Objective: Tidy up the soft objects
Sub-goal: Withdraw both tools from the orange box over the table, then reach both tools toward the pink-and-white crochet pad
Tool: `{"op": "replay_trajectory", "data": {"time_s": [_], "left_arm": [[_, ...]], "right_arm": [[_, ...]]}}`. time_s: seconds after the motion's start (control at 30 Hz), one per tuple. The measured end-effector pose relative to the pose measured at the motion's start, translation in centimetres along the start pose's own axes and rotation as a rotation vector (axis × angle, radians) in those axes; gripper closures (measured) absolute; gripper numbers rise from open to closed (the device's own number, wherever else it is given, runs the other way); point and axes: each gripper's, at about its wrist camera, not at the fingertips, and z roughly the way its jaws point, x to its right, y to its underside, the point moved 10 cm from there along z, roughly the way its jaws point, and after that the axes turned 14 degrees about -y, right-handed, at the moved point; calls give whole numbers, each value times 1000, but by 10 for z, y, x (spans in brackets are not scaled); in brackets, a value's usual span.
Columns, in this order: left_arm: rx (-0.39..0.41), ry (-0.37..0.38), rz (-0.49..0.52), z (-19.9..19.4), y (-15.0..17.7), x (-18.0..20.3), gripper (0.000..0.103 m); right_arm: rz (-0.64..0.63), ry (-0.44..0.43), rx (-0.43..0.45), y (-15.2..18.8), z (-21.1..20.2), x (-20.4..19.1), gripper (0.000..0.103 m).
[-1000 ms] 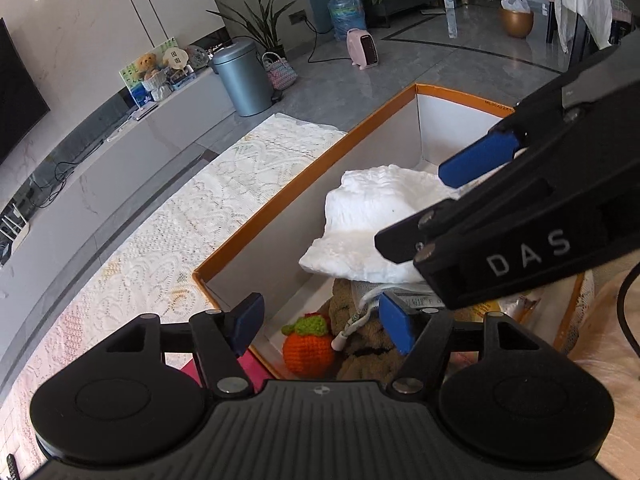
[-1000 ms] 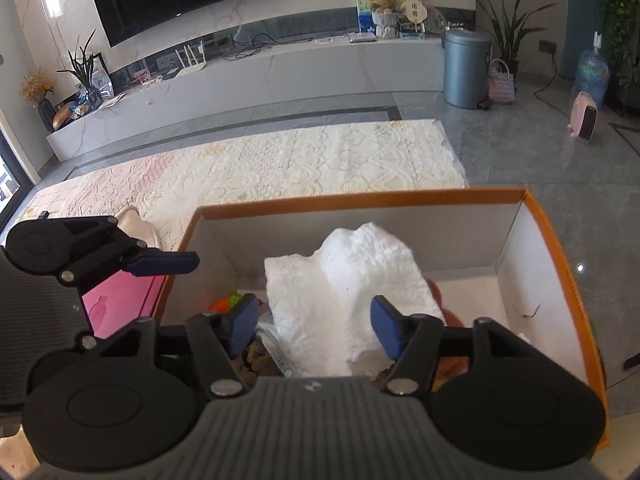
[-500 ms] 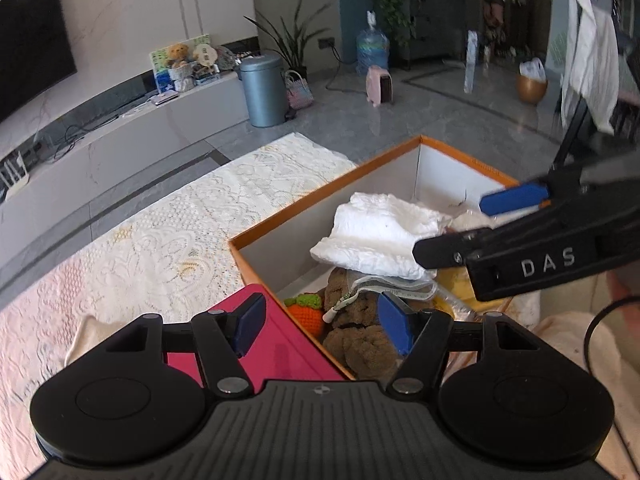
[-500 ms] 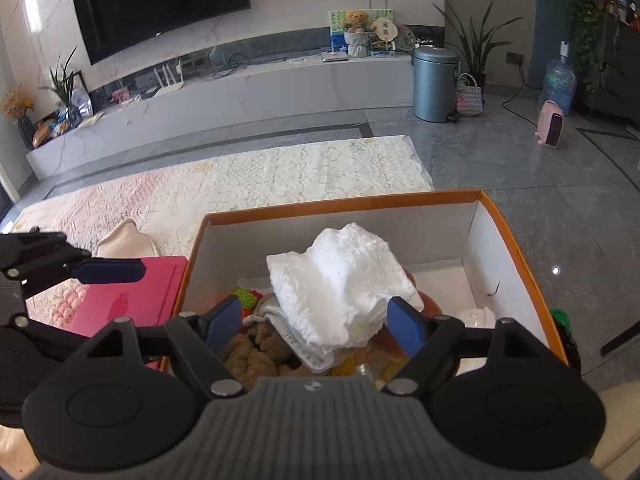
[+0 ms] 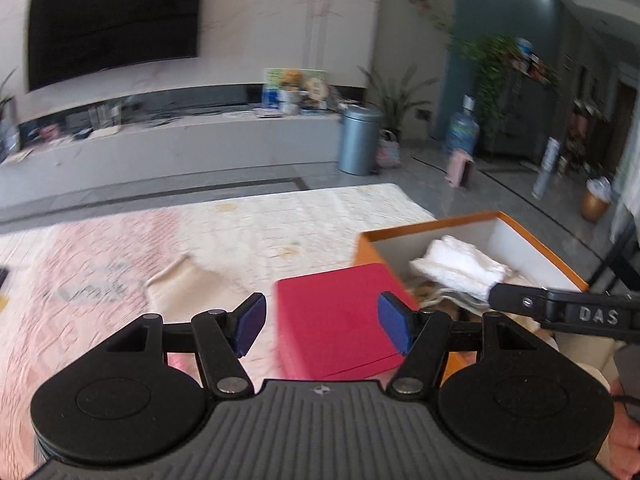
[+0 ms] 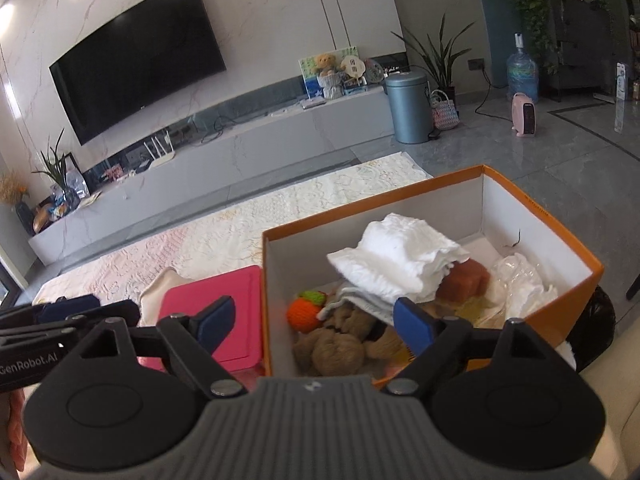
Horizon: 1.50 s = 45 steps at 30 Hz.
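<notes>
Cream lace-patterned rug (image 6: 248, 232): spread over the grey floor, reaching from far left to the box.

Cream flat piece (image 6: 160, 292): lies on the rug just left of the pink lid; what it is cannot be told.

Left gripper (image 5: 322, 322): blue pads set wide apart, nothing between them; it hangs over the pink lid. Seen from the right wrist, it shows as a black body at the far left edge (image 6: 60, 320).

Pink lid (image 6: 216, 312): flat, lying against the left wall of the box.

Right gripper (image 6: 316, 322): blue pads spread wide, empty, poised over the near left part of the box, above the soft toys.

Orange box (image 6: 540, 216): open, white inside, standing at the rug's right end. Contents, left to right:
- orange knitted fruit (image 6: 304, 314) with green top, at the left wall;
- brown plush toy (image 6: 340, 344), near front, touching the fruit;
- white folded cloth (image 6: 396, 260), resting on top of the pile, tilted;
- rust-brown plush piece (image 6: 466, 278), partly under the cloth;
- clear crumpled plastic (image 6: 520, 280), at the right wall.
</notes>
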Motion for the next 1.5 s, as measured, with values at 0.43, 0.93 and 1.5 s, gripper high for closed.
{"op": "replay_trajectory", "data": {"time_s": [0.43,0.93,1.5], "left_arm": [[-30,-201,-141,-12,41,-126,29],[-132,-197,-167,14,73,-184,30],[-257,-102,-228,81,71,-184,29]], "right_arm": [[-243,-68,-53,66,31,-104,17],[-456,-198,-186,105,98,-194,18],[-503,-134,-295,109,196,-198,50]]}}
